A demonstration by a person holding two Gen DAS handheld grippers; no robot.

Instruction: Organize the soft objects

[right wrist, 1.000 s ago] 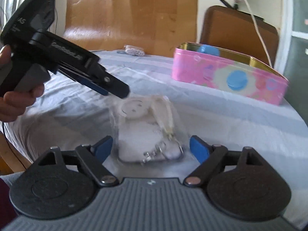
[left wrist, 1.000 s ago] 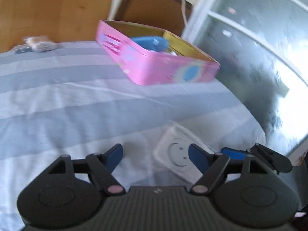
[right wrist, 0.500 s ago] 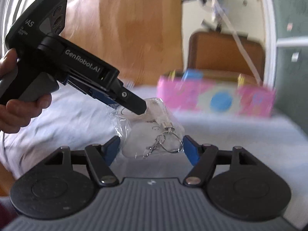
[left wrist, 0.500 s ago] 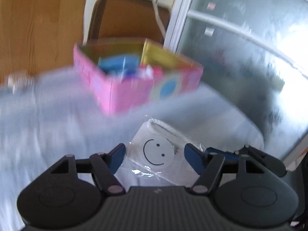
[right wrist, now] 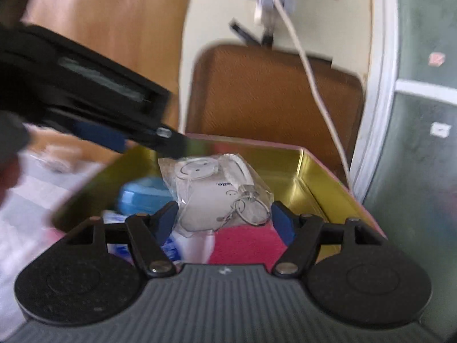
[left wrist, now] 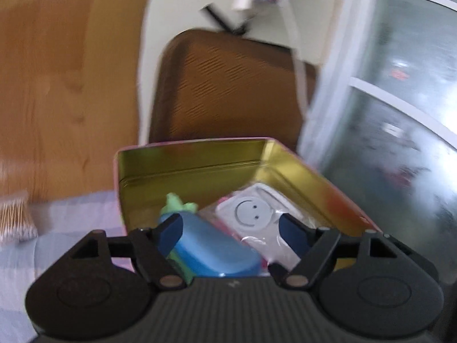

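Right wrist view shows the bagged smiley pouch (right wrist: pixel 211 197) over the pink tin (right wrist: pixel 322 177), pinched between the right claw (right wrist: pixel 224 223), while the left claw (left wrist: pixel 228 230) is opening; light, slippery plastic, best gripped mid-body.

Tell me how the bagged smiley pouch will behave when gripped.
The bagged pouch will likely crumple and slip: its clear wrapper looks glossy and creased. It is probably light, being small and soft-looking. The metal rings may shift inside.
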